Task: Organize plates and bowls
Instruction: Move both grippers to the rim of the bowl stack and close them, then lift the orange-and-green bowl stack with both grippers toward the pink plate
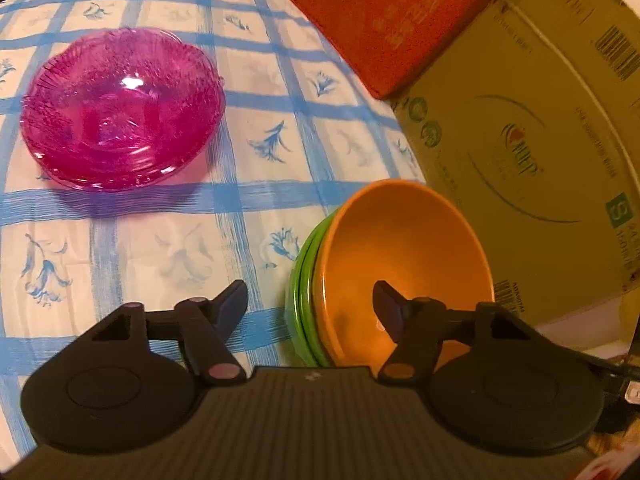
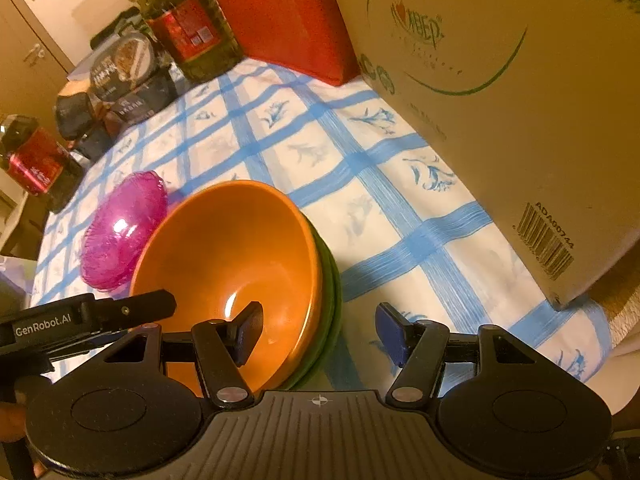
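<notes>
Your left gripper (image 1: pixel 310 300) has its jaws apart, and they straddle the near-left rim of the orange bowl (image 1: pixel 404 248): one finger is over the cloth outside, the other is inside the bowl. I cannot tell whether any pad touches the rim, because the gripper body hides the near edge of the bowl. Your right gripper (image 2: pixel 318 326) is also apart across the opposite rim; its left finger (image 2: pixel 250 330) is inside the bowl, and its right one is over the tablecloth (image 2: pixel 400 208). Nothing is pressed between the pads there.

The orange bowl sits nested on top of the green bowls (image 1: pixel 302 280). Only thin edges of green show, so you cannot count them with certainty. The pink glass bowls (image 1: pixel 120 108) stand apart on the cloth to the left; they look stacked, but the number of layers is hard to read through the glass.

In the right wrist view, the left gripper comes in at the left border and is cut off. The cardboard box (image 1: pixel 532 128) and the red box (image 1: pixel 392 16) run out of the picture. The bottles (image 2: pixel 188 20) at the far edge are blurred, and their labels are not readable.
</notes>
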Demonstrator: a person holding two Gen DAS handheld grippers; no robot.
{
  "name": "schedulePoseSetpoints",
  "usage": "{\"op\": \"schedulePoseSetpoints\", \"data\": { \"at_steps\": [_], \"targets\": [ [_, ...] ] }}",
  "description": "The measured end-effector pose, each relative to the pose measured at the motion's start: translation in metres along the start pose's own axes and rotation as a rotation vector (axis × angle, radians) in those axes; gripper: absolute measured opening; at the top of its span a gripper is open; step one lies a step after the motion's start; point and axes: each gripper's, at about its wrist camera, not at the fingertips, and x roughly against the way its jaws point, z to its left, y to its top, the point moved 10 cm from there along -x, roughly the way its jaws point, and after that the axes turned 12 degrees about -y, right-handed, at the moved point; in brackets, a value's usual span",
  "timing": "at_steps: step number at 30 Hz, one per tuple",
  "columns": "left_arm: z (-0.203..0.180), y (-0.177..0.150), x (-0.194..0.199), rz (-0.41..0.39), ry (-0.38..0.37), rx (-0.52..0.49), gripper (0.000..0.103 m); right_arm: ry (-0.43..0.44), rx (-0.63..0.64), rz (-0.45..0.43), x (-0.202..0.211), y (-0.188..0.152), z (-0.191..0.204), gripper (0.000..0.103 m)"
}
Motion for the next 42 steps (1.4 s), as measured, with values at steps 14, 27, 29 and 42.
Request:
{"op": "schedulePoseSetpoints", "data": {
  "at_steps": [14,27,29,42],
  "targets": [
    [0.003,-0.002,-0.024,0.116,0.049,-0.079,0.032,-0.010,0.009,0.070,-0.025,-0.005,0.003,0.061],
    [0.001,-0.003,-0.027,0.146,0.058,-0.118,0.020,0.013,-0.039,0.094,-0.033,-0.006,0.005,0.030],
    [0.000,-0.003,-0.027,0.151,0.058,-0.124,0.019,0.008,-0.042,0.091,-0.034,-0.006,0.004,0.027],
    [-0.007,-0.006,-0.025,0.165,0.087,-0.167,0.018,0.006,-0.071,0.098,-0.030,-0.009,0.001,0.023]
  ]
}}
